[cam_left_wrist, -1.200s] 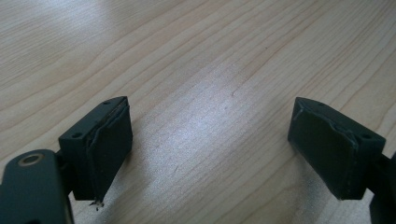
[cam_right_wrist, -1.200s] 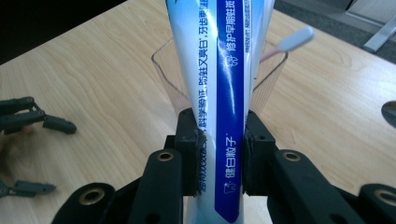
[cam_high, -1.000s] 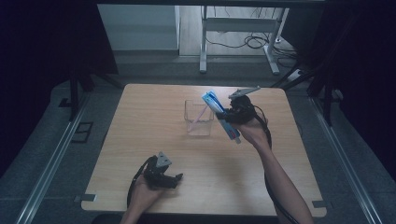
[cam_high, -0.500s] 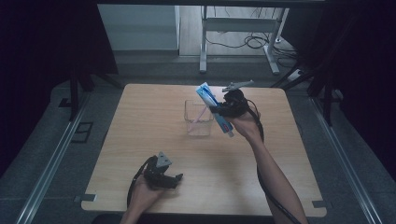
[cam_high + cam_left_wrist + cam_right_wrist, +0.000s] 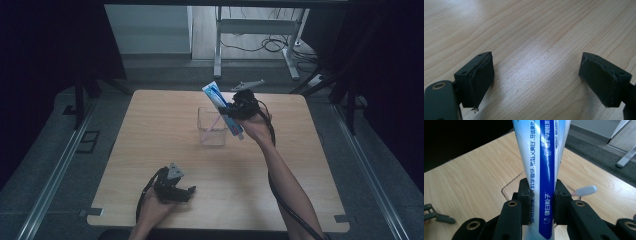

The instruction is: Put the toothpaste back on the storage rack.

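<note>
Clear container (image 5: pixel 212 131) at table (image 5: pixel 150 130) centre, toothbrush (image 5: pixel 214 123) leaning inside. Toothpaste tube (image 5: pixel 222 108) above container's right rim, tilted, clamped in right gripper (image 5: pixel 235 111) just right of container; tube's lower end possibly outside rim. Left gripper (image 5: pixel 181 192) near table's front edge, well apart from container.

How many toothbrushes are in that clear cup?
1. A pink toothbrush leans inside the clear cup at mid-table, beside the toothpaste tube in the right gripper. Another could hide behind the tube.

right claw (image 5: pixel 235 111): grips toothpaste tube (image 5: pixel 221 107) | above clear cup (image 5: pixel 212 127) | table (image 5: pixel 150 130)
</note>
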`<move>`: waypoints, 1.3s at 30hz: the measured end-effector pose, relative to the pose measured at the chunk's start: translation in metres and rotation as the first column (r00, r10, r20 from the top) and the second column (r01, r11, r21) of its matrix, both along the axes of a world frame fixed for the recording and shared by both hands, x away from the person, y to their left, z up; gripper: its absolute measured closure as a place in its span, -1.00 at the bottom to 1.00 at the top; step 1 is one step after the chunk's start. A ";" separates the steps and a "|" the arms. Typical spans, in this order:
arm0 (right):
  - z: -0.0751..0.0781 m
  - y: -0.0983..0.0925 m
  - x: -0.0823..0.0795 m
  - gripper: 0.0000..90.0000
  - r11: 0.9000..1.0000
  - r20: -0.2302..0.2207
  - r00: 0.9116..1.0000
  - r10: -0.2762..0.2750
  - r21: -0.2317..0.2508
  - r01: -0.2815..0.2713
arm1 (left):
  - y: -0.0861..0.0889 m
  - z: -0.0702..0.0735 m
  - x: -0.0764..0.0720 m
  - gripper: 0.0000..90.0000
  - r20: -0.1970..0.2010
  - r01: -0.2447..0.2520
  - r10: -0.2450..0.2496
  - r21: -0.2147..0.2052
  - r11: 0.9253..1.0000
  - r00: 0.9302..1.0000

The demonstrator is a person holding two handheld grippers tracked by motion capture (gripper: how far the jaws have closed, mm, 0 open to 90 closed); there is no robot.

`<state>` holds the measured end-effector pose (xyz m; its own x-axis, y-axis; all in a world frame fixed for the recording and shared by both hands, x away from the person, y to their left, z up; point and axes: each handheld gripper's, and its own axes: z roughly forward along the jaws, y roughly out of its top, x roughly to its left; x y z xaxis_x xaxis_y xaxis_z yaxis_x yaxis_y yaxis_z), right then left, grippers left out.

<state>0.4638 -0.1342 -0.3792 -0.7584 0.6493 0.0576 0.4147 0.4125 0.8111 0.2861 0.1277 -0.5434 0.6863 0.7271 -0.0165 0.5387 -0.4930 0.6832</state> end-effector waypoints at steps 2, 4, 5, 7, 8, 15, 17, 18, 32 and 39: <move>0.001 0.002 0.001 0.61 1.000 0.002 1.000 -0.001 0.002 0.001 | 0.000 0.000 0.000 -0.71 0.000 -0.002 0.002 -0.003 1.000 1.000; 0.002 0.005 0.003 0.61 1.000 0.012 1.000 -0.002 0.002 0.002 | 0.000 0.000 0.000 -0.71 0.001 -0.003 0.003 -0.004 1.000 1.000; 0.003 0.006 0.003 0.61 1.000 0.013 1.000 -0.004 -0.001 0.004 | 0.000 0.000 0.000 -0.71 0.000 -0.003 0.003 -0.004 1.000 1.000; 0.004 0.010 0.006 0.61 1.000 0.019 1.000 -0.009 0.001 0.009 | 0.000 0.000 0.000 -0.71 0.001 -0.002 0.002 -0.004 1.000 1.000; 0.004 0.011 0.007 0.61 1.000 0.018 1.000 -0.011 0.003 0.011 | 0.000 0.000 0.000 -0.71 0.001 -0.003 0.003 -0.004 1.000 1.000; 0.006 0.018 0.013 0.61 1.000 0.029 1.000 -0.007 0.010 0.006 | 0.000 0.000 0.000 -0.71 0.000 -0.001 0.001 -0.003 1.000 1.000; 0.007 0.021 0.015 0.61 1.000 0.033 0.999 0.000 0.015 -0.001 | 0.000 0.000 0.000 -0.71 0.000 -0.002 0.002 -0.003 1.000 1.000; 0.007 0.023 0.015 0.61 1.000 0.039 0.999 0.003 0.017 -0.004 | 0.000 0.000 0.000 -0.71 0.000 -0.001 0.001 -0.003 1.000 1.000; 0.008 0.043 0.029 0.61 0.999 0.078 0.997 0.008 0.032 -0.011 | 0.000 0.000 0.000 -0.71 0.000 -0.003 0.003 -0.004 1.000 1.000; 0.002 0.051 0.033 0.61 1.000 0.092 0.996 0.011 0.025 -0.013 | 0.000 0.000 0.000 -0.71 0.000 -0.003 0.003 -0.004 1.000 1.000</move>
<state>0.4971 -0.0836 -0.3767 -0.7690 0.6392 0.0039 0.3332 0.3957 0.8558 0.2860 0.1275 -0.5435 0.6843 0.7290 -0.0194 0.5403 -0.4890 0.6848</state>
